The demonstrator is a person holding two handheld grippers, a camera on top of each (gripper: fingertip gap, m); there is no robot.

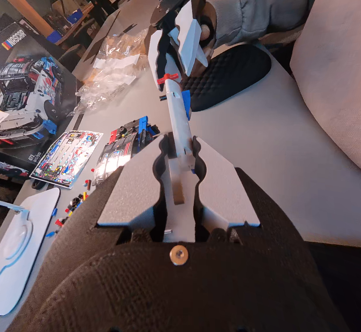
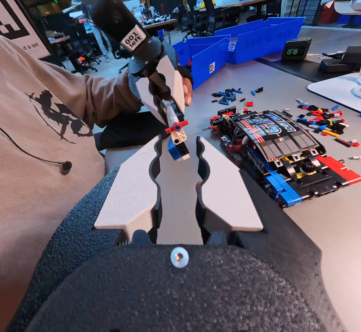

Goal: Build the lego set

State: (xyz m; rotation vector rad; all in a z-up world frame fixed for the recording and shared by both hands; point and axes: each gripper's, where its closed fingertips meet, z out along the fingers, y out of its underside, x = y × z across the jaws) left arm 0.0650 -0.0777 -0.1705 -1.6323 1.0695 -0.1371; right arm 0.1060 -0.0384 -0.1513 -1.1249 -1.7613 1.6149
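Note:
My left gripper [image 1: 180, 139] is shut on a long white lego sub-assembly [image 1: 178, 115] with a red cross piece [image 1: 167, 78] at its far end and a blue part on its side. It holds it above the table. The sub-assembly also shows in the right wrist view [image 2: 176, 133], held by the left gripper [image 2: 168, 105]. My right gripper [image 2: 178, 139] is open and empty, its fingertips just short of the sub-assembly's end; it also shows in the left wrist view [image 1: 175, 64]. The part-built black, blue and red lego car [image 2: 281, 146] lies on the table to the right.
Loose small lego pieces [image 2: 324, 119] and blue pins [image 2: 226, 95] lie past the car. Blue bins [image 2: 244, 45] stand behind. A sticker sheet [image 1: 67, 156], the set's box [image 1: 29, 96], empty plastic bags [image 1: 115, 64] and a black pad [image 1: 228, 76] sit on the table. A white lamp base [image 1: 25, 238] is near. Across from one pair of fingers to the other is roughly 7 cm.

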